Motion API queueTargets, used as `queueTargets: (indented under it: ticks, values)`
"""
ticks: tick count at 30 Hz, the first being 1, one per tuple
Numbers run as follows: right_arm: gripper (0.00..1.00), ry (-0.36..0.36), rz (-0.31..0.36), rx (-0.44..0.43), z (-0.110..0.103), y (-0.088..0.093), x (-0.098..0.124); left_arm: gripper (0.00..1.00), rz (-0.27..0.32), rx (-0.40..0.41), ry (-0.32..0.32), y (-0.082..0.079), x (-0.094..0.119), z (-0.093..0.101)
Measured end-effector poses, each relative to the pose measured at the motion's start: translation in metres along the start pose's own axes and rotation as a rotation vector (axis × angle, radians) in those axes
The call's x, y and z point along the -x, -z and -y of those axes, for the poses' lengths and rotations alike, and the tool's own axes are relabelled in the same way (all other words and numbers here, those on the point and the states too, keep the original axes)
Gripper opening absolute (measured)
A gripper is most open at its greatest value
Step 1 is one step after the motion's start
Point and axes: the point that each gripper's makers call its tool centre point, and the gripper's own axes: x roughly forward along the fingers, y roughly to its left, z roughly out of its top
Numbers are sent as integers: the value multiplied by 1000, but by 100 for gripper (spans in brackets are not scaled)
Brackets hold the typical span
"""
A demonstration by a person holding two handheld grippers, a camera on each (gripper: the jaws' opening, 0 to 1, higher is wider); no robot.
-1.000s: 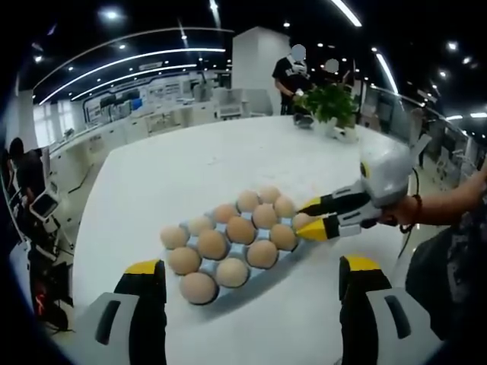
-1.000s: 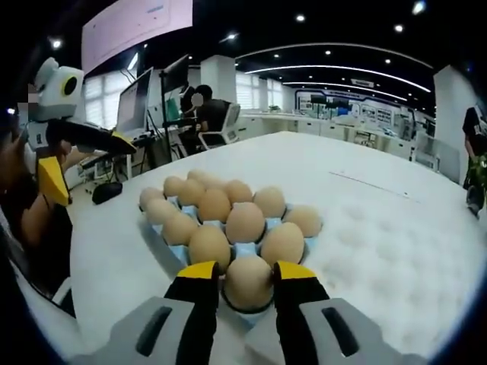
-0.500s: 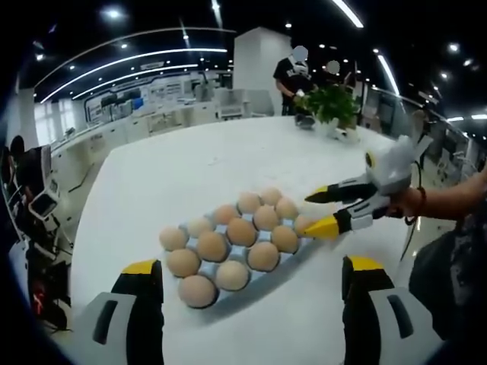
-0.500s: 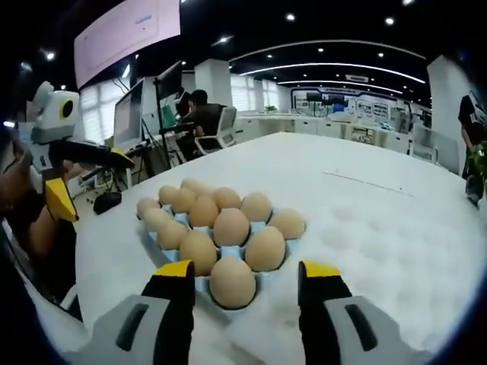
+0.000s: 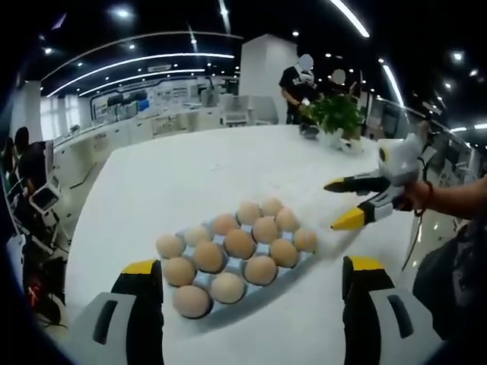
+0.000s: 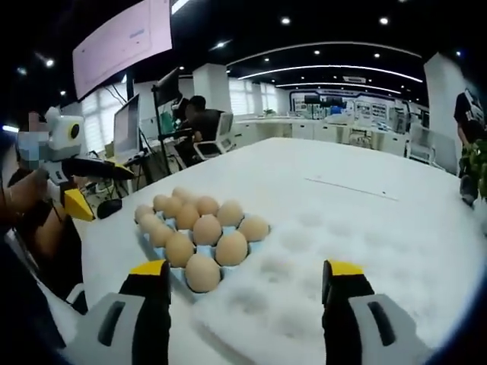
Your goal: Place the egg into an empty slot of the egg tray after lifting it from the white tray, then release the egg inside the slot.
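With the egg (image 6: 202,273) seated in the egg tray (image 6: 156,255), the right gripper (image 6: 247,285), jaws spread wide and empty, is best drawn straight back, clear of neighbouring eggs (image 6: 207,230), while the left gripper (image 5: 251,277) is held apart too.

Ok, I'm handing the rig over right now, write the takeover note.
Right claw: open, holding nothing, back from the tray's near corner.
Left claw: open, holding nothing, above the table on the tray's other side.
Egg tray: on the white table, its visible slots full of eggs; the near-corner egg sits in its slot, free of both claws.
Done: egg placed and released.
Left: nothing visible; no white tray in sight.
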Motion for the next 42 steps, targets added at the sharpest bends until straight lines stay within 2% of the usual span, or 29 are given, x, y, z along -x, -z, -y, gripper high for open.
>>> queueTargets:
  ticks: [9, 23, 30, 34, 42]
  values:
    - [90, 31, -25, -15, 28, 10, 38, 100, -23, 7, -18, 0, -2, 3]
    - [92, 46, -78, -23, 44, 28, 84, 100, -60, 15, -26, 5, -1, 20]
    - [92, 53, -101, -28, 50, 38, 100, 100, -75, 25, -38, 10, 5, 29]
    - [92, 69, -89, -39, 56, 38, 109, 100, -85, 33, -46, 14, 8, 32]
    - [92, 86, -97, -42, 59, 47, 116, 100, -82, 53, -66, 19, 13, 39]
